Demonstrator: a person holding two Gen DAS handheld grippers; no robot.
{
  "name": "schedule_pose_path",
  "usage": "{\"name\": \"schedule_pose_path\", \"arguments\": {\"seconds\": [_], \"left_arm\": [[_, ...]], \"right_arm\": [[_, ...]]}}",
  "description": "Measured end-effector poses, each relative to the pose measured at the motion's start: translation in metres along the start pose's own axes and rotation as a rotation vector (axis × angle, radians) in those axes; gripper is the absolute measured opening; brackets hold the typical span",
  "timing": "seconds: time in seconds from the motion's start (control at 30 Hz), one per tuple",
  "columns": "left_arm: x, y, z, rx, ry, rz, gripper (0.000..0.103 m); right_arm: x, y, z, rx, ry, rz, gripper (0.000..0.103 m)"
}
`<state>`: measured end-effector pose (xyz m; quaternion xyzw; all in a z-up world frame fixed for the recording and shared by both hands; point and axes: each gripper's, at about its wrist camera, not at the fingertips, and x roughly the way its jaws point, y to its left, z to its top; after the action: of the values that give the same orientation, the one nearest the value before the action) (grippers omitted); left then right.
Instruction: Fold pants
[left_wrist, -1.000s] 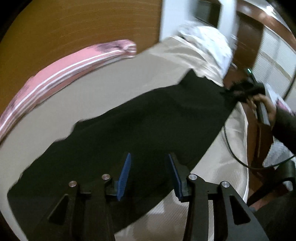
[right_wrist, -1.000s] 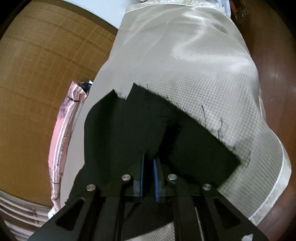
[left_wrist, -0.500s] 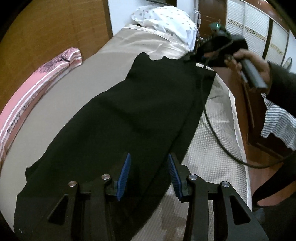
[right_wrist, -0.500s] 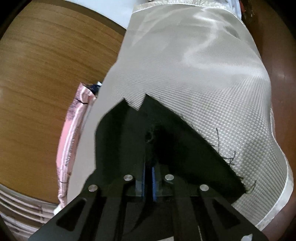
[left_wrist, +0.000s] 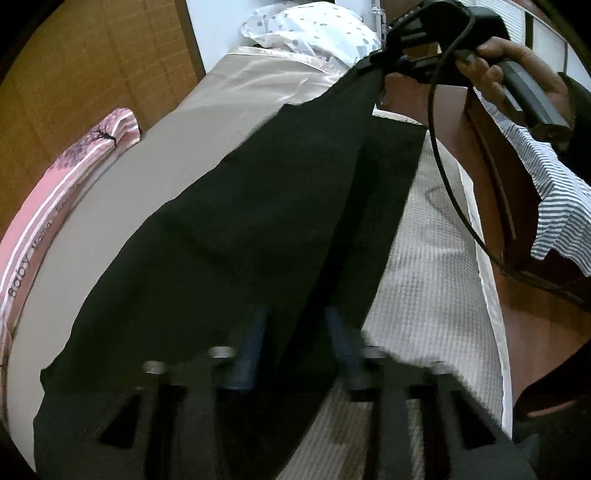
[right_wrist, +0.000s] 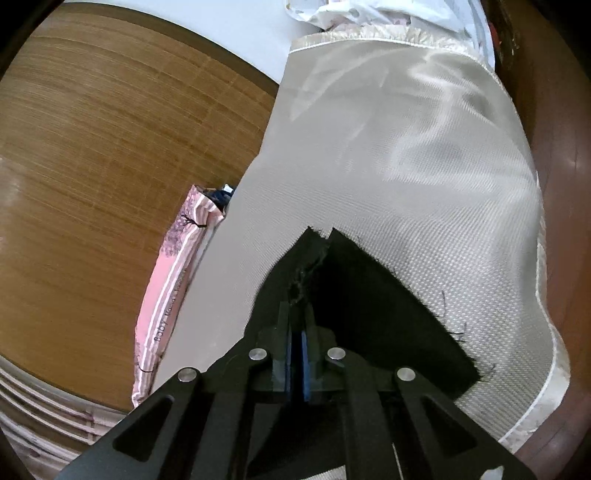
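Observation:
Black pants (left_wrist: 258, 206) lie lengthwise on a beige bed (left_wrist: 184, 155). My left gripper (left_wrist: 295, 339) hovers low over their near part. Its blue pads look blurred and still apart, the jaws are closing, and a raised fold of black cloth runs between them. At the far end a hand (left_wrist: 517, 62) holds my right gripper (left_wrist: 376, 61), which pulls the pants' corner up off the bed. In the right wrist view that gripper (right_wrist: 296, 321) is shut on the frayed edge of the pants (right_wrist: 369, 295), which drape down to both sides.
A dotted white pillow (left_wrist: 314, 29) lies at the bed's head. A pink striped cushion (left_wrist: 55, 192) lines the wall side beside wood panelling. Dark wooden furniture (left_wrist: 498, 166) and a striped cloth (left_wrist: 554, 206) stand along the right edge. A black cable (left_wrist: 443, 177) hangs over the bedspread.
The right gripper closed fully on the pants' frayed end and lifted it off the bed. The left gripper swung along the pants and sank closer; its fingers now blur.

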<state>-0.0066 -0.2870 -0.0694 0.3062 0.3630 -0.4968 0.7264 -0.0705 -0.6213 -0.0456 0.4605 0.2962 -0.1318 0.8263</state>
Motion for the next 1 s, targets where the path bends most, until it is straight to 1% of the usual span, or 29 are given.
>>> {"name": "schedule_pose_path", "arguments": {"seconds": [0.03,0.13,0.2,0.23,0.4,0.47,0.53,0.63,0.67,0.7,0.73,0.77,0.8,0.83,0.9,1.0], "left_arm": [[0.001,-0.001,0.002,-0.004,0.002,-0.003,0.010],[-0.004,-0.007,0.004,0.015,-0.027,0.002,0.007],[-0.007,-0.010,0.004,0.030,-0.039,-0.017,0.006],[-0.008,-0.013,0.004,0.041,-0.043,-0.032,0.003],[-0.004,-0.024,0.006,0.083,-0.039,-0.063,0.003],[-0.004,-0.025,0.008,0.078,-0.038,-0.065,0.003],[-0.009,-0.021,0.008,0.066,-0.054,-0.088,0.003],[-0.016,-0.015,0.004,0.050,-0.075,-0.078,0.006],[-0.017,-0.014,0.003,0.053,-0.075,-0.071,0.008],[-0.017,-0.015,0.002,0.057,-0.075,-0.059,0.016],[-0.017,-0.016,0.000,0.068,-0.075,-0.047,0.029],[-0.017,-0.018,-0.001,0.078,-0.077,-0.036,0.037],[-0.017,-0.021,-0.003,0.088,-0.081,-0.015,0.049],[-0.016,-0.022,-0.004,0.097,-0.084,-0.001,0.053],[-0.013,-0.025,-0.005,0.104,-0.082,0.028,0.053],[-0.011,-0.022,-0.003,0.089,-0.087,0.064,0.053]], "right_arm": [[-0.003,0.000,-0.002,-0.005,-0.004,-0.005,0.005],[-0.016,-0.007,-0.006,-0.018,-0.024,-0.043,0.005],[-0.024,-0.017,-0.011,0.002,-0.030,-0.036,0.004],[-0.027,-0.021,-0.014,0.017,-0.029,-0.039,0.004],[-0.031,-0.044,-0.027,0.051,-0.031,-0.078,0.004],[-0.033,-0.050,-0.030,0.071,-0.040,-0.084,0.004],[-0.036,-0.048,-0.032,0.049,-0.052,-0.109,0.004],[-0.038,-0.043,-0.030,0.039,-0.059,-0.111,0.004],[-0.039,-0.041,-0.028,0.041,-0.062,-0.100,0.004],[-0.041,-0.038,-0.026,0.043,-0.072,-0.090,0.004],[-0.042,-0.035,-0.024,0.044,-0.082,-0.082,0.004],[-0.043,-0.031,-0.023,0.037,-0.086,-0.078,0.004],[-0.045,-0.025,-0.020,0.023,-0.094,-0.071,0.004],[-0.046,-0.020,-0.018,0.014,-0.100,-0.065,0.004],[-0.049,-0.013,-0.015,0.001,-0.108,-0.052,0.004],[-0.053,-0.005,-0.012,-0.020,-0.119,-0.049,0.004]]}}
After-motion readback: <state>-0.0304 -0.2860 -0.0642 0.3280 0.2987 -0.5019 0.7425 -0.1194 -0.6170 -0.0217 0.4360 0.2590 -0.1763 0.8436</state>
